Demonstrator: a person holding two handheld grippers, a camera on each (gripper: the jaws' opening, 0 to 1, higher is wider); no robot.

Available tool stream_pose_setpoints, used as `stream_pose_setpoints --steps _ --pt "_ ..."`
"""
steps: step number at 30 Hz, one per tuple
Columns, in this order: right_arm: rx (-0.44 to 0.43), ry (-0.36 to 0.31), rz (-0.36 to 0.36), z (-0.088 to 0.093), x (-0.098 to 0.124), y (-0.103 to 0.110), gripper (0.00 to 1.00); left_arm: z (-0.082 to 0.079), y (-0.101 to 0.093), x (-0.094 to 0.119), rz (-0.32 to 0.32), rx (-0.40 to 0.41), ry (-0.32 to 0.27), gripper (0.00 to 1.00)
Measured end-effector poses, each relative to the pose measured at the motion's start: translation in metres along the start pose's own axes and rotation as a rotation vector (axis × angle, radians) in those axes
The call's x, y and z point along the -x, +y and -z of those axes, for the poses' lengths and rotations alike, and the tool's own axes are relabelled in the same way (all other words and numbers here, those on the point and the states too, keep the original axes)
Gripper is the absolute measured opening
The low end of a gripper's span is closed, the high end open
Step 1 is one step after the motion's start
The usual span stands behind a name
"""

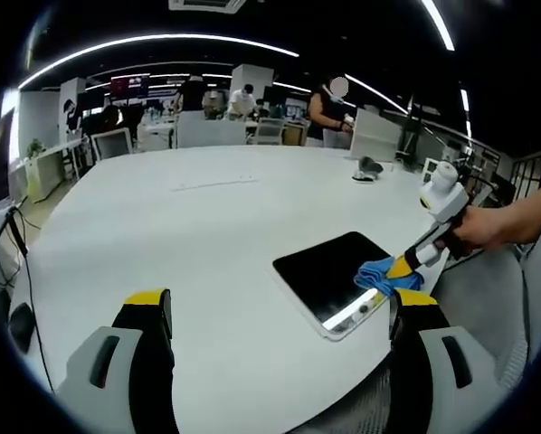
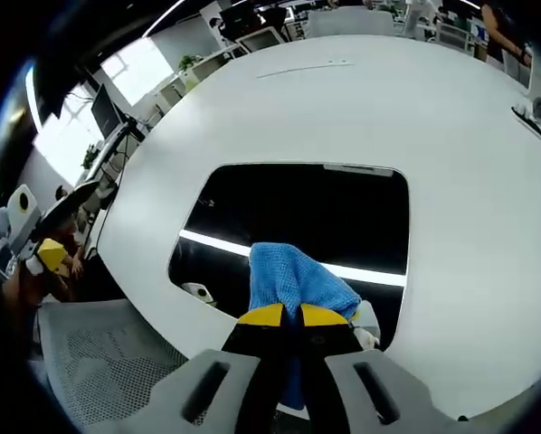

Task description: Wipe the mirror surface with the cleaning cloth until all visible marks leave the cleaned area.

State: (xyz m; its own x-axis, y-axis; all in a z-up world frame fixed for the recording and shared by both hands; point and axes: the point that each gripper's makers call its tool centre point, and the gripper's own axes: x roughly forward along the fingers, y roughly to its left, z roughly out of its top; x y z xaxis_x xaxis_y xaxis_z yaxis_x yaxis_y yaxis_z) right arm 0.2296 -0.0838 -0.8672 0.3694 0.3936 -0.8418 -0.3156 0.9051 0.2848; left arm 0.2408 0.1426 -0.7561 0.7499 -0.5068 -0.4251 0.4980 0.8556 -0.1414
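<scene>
On the white desk (image 1: 207, 235), going left to right, the left claw (image 1: 279, 312) hovers wide apart and empty above bare desk; the mirror (image 1: 329, 269) lies near the desk's edge; the right claw (image 2: 283, 315) pinches the blue cleaning cloth (image 2: 293, 278) against the mirror's near edge. To wipe well, I judge, press the cloth flat and stroke in overlapping passes across the glass.

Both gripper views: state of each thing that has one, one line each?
Mirror: flat on the white table, near its edge, reflecting a ceiling light strip.
Cloth: blue, pinched by the right gripper, resting on the mirror.
Right gripper: shut on the cloth.
Left gripper: open, holding nothing, off the mirror.
</scene>
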Motion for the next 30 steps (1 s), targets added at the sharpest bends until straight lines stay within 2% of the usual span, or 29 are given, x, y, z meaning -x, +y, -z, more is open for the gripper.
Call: stream_pose_setpoints --steps 14,21,26,30 --pt "-0.009 0.01 -0.048 -0.001 0.003 -0.004 0.0 -0.012 -0.011 -0.017 -0.009 -0.035 0.016 0.99" --pt "-0.006 0.023 -0.049 0.003 0.006 -0.012 0.0 -0.015 -0.009 -0.016 -0.038 -0.017 0.012 0.99" --pt "0.0 0.025 -0.041 0.006 0.01 -0.016 0.0 -0.021 -0.005 -0.01 -0.066 0.002 -0.017 0.99" --pt "0.001 0.028 -0.036 0.007 0.012 -0.02 0.0 -0.017 -0.002 -0.005 -0.078 0.016 -0.025 0.99"
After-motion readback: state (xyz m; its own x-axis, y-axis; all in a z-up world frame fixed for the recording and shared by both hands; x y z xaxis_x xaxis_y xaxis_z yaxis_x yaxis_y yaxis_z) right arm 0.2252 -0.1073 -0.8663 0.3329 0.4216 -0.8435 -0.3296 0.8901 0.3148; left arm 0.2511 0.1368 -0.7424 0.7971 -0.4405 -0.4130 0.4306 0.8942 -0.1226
